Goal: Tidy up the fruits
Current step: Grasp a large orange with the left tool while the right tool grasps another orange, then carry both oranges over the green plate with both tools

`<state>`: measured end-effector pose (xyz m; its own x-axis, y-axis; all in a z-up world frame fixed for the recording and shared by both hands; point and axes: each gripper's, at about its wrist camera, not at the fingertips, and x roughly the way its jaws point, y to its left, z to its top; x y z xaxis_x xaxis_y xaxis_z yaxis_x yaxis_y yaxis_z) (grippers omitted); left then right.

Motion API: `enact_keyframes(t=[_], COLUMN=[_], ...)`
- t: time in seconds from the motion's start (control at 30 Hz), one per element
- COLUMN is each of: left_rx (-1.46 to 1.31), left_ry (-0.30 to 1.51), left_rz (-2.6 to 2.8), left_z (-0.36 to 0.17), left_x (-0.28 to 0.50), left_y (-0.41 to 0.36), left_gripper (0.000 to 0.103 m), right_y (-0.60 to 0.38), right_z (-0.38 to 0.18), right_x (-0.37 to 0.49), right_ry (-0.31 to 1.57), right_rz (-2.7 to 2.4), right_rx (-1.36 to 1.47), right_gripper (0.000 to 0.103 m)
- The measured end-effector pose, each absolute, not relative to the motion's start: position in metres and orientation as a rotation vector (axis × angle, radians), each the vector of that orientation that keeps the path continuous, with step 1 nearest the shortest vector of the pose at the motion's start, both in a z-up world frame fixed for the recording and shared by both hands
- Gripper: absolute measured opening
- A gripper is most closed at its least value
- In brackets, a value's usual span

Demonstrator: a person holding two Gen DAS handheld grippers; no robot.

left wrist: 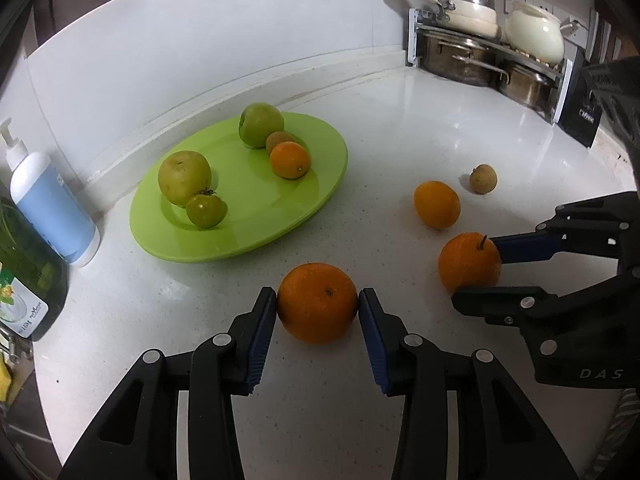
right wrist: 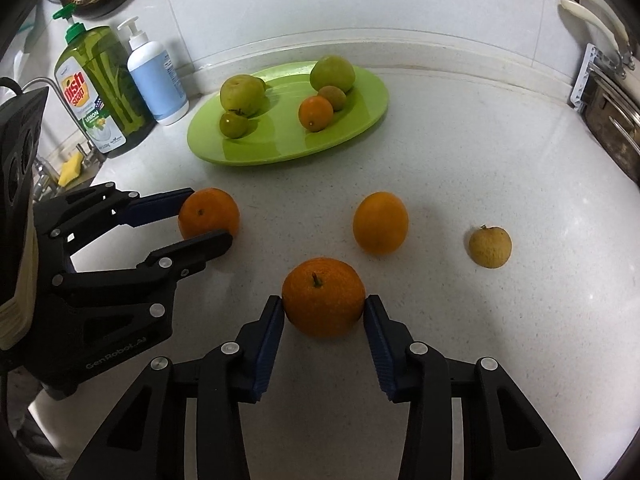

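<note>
My left gripper (left wrist: 317, 304) is shut on an orange (left wrist: 317, 302) that rests on the white counter; it also shows in the right wrist view (right wrist: 208, 213). My right gripper (right wrist: 324, 307) is shut on a stemmed orange (right wrist: 323, 302), seen from the left wrist too (left wrist: 469, 262). A third orange (right wrist: 380, 222) and a small brownish fruit (right wrist: 489, 246) lie loose on the counter. The green plate (right wrist: 360, 120) holds two green apples (right wrist: 242, 95), a green tomato (right wrist: 233, 124), a small orange (right wrist: 315, 113) and a small brown fruit (right wrist: 334, 97).
A green dish soap bottle (right wrist: 96, 84) and a white-blue pump bottle (right wrist: 157, 80) stand at the back left by the sink. A rack of pots and pans (left wrist: 488, 52) stands at the back right. A yellow sponge (right wrist: 70, 168) lies by the tap.
</note>
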<state>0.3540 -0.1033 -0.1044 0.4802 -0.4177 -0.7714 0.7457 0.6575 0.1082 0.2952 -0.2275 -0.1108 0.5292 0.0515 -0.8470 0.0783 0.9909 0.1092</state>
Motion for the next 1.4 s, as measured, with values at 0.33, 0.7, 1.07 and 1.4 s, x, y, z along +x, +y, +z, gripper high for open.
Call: enact_keyframes(t=[0.33,0.7,1.07,1.4], left_rx=[0.442,0.394,0.323,0.332], left_ry=[0.793,0.774,0.758,0.742], left_rz=[-0.733,-0.699,-0.654,-0.641], left_z=[-0.101,-0.081,-0.062,-0.051], left_x=[0.354,0.354,0.378,0.417], left_y=[-0.102,-0.096,-0.100,-0.104], left_gripper=[0.041,0.041,0.041,0.041], right_y=[-0.228,-0.230,-0.239,-0.242], right_z=[-0.111,-0.100,-0.071,-0.068], right_x=[0.293,0.292,0.320,0.367], right_ry=[1.007,0.966,0.882,0.891], right_rz=[-0.015,-0.003,0.021,0.080], right_rx=[0.154,0.160,0.111,0.052], right_gripper=[0.041,0.041,0.041,0.041])
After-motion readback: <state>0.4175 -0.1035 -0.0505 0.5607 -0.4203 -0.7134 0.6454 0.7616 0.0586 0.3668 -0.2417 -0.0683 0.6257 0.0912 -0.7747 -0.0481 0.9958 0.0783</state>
